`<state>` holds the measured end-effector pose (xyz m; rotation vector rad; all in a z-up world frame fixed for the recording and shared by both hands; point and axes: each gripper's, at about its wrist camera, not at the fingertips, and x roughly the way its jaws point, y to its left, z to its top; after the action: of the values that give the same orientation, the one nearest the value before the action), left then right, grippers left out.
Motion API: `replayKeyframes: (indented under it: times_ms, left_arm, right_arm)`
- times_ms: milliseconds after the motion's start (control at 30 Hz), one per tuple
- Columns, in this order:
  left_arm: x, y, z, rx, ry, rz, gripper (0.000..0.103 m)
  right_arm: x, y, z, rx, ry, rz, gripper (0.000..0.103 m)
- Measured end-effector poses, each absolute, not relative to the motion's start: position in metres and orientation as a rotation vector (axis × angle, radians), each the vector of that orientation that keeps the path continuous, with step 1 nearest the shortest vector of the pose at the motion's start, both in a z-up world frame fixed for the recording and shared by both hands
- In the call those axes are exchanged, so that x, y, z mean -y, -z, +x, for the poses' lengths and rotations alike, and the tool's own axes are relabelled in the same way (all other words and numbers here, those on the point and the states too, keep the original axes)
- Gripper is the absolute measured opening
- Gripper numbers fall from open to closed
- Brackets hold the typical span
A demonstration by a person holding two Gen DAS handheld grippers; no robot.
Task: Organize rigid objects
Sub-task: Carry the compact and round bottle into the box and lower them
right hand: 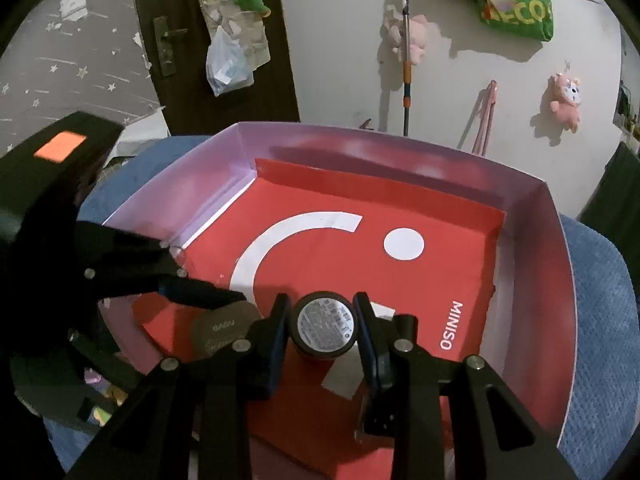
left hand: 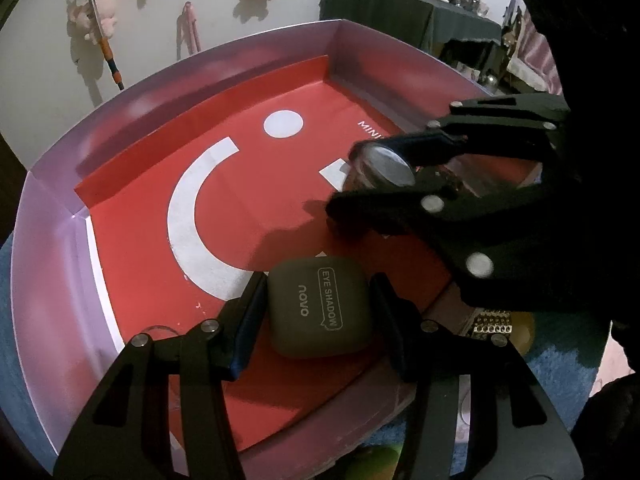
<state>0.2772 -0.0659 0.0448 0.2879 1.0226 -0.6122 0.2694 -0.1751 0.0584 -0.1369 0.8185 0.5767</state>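
Note:
An olive eye shadow case (left hand: 318,308) marked "EYE SHADOW" sits between the pads of my left gripper (left hand: 318,312), which is shut on it over the near part of the red-lined box (left hand: 52,216). My right gripper (right hand: 324,326) is shut on a small round dark jar (right hand: 325,322) with a printed label on its end. In the left wrist view the right gripper (left hand: 372,184) holds the jar (left hand: 386,166) above the box's right side. In the right wrist view the left gripper (right hand: 224,300) and the eye shadow case (right hand: 222,330) show at lower left.
The box (right hand: 560,264) has pale purple walls and a red floor with a white smile mark and "MINISO". It rests on a blue cloth (right hand: 600,280). Plush toys (right hand: 566,100) hang on the wall behind; a dark door (right hand: 180,40) stands at left.

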Motion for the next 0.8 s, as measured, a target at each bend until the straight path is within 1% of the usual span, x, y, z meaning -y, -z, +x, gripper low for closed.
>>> replayKeyframes:
  times_ms: [367,800]
  left_arm:
    - [0.068,-0.043,0.278,-1.021,0.612,0.315,0.051]
    - [0.068,-0.042,0.282,-1.025,0.624,0.324,0.051]
  right_arm:
    - [0.176,-0.052,0.253,-0.877,-0.604,-0.2,0.034]
    - [0.173,-0.043,0.261,-0.949,-0.625,-0.184,0.034]
